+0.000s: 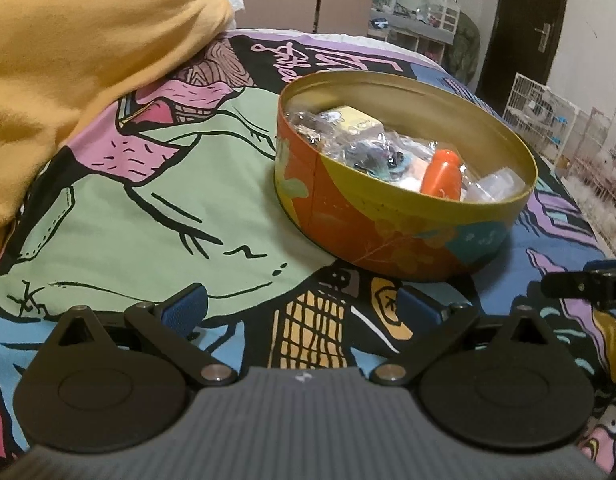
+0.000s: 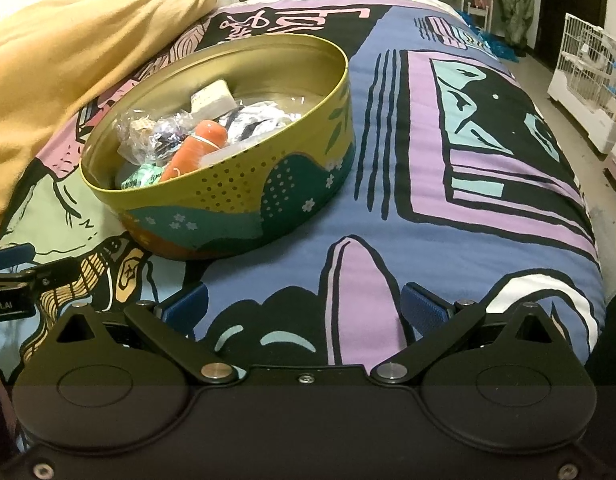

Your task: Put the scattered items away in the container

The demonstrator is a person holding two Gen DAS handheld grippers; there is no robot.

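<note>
Tin (image 1: 387, 232) sits ahead of left claw (image 1: 304, 312), its fingers spread, empty.

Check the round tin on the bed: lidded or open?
Open. The tin has no lid on it; its gold inner wall and contents, including an orange bottle, show from above.

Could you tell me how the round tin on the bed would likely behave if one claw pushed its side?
The round tin looks like rigid metal, so it should hold its shape. Being wide and low, it probably won't tip. On the soft patterned bedcover it would likely drag rather than slide, and the loose orange bottle inside may shift.
</note>
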